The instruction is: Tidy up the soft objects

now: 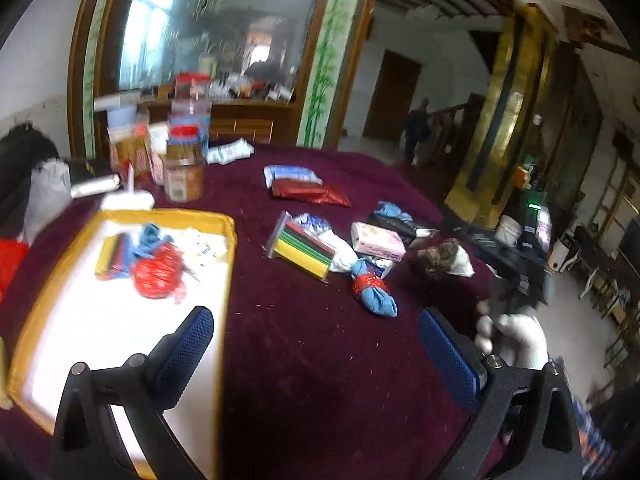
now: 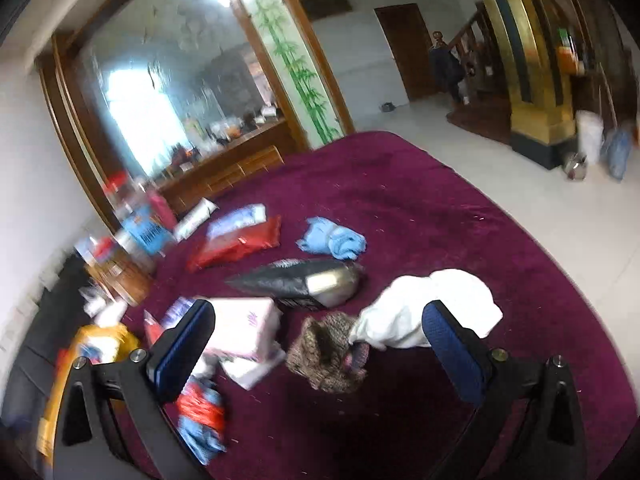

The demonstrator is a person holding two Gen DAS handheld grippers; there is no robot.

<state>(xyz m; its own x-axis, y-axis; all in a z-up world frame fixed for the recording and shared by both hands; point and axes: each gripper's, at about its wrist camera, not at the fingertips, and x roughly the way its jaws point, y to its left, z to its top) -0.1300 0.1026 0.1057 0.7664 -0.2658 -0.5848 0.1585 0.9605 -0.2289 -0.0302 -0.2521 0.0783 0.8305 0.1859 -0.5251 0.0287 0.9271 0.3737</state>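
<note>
**Q:** Where do the soft things stand right now?

**Me:** Take the yellow-rimmed tray as the landmark. It sits on a table draped in dark red cloth. Inside it already lie a red crinkled bundle, a blue cloth just behind that, and a striped flat pack, blurred, beside them. That much looks sorted.

**Q:** And what is left?

**Me:** Most of it, by my reckoning. Just right of the tray lies a clear packet of coloured sheets. Further right, a blue cloth tied with red plastic, a pink tissue pack, and a brown knitted piece touching a white cloth. Beyond those, away from the tray, rest a black and silver pouch, a loose blue rag, a red foil packet and a pale blue packet against it. Jars and boxes crowd the table behind the tray; those look hard, so I would leave them.

**Q:** What are your tongs doing?

**Me:** Both are spread wide and carry nothing. My left tongs hang over bare cloth at the tray's right edge. My right tongs point at the knitted piece, which sits between the jaws untouched. My gloved hand shows at the left view's right side.
</note>
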